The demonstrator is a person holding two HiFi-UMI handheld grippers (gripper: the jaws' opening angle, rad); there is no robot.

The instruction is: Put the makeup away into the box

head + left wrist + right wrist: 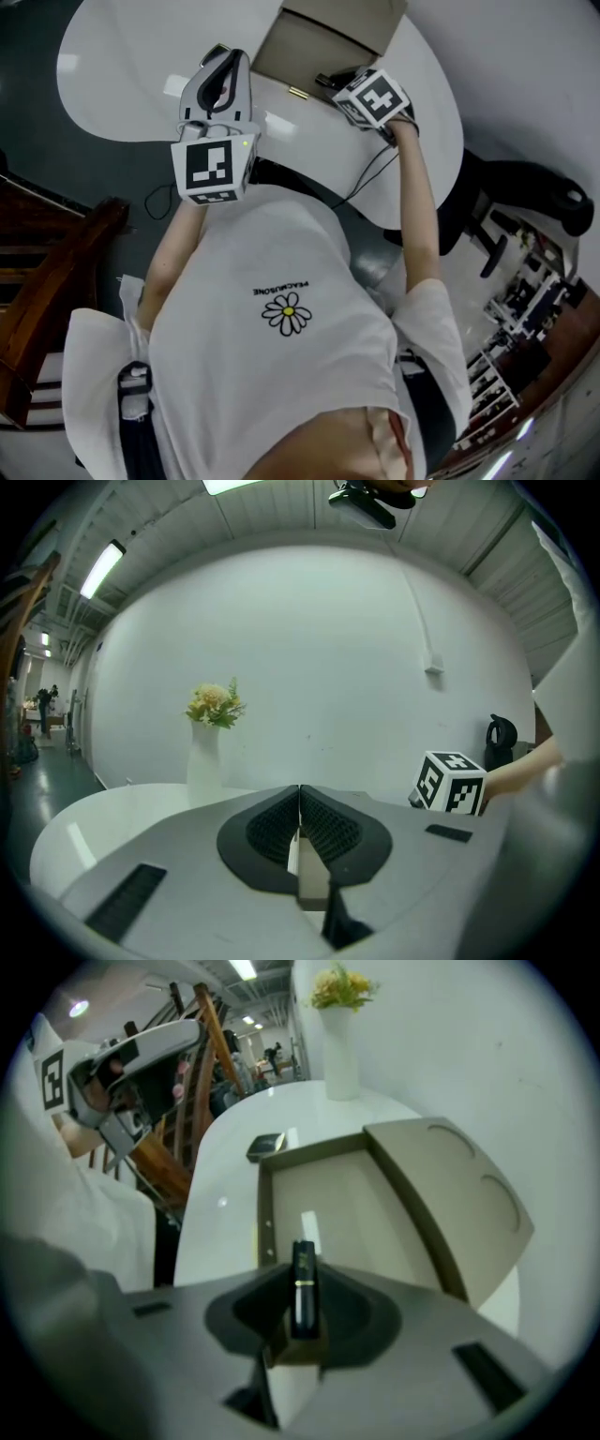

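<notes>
One slim, glossy black lipstick [303, 1293] with a thin gold band

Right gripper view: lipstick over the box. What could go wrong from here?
1. The lipstick is pinched at one end by the right gripper; it may pivot or slip out early.
2. It sits close to a side wall of the box; released here, it could clip the rim and roll across the table.
</notes>
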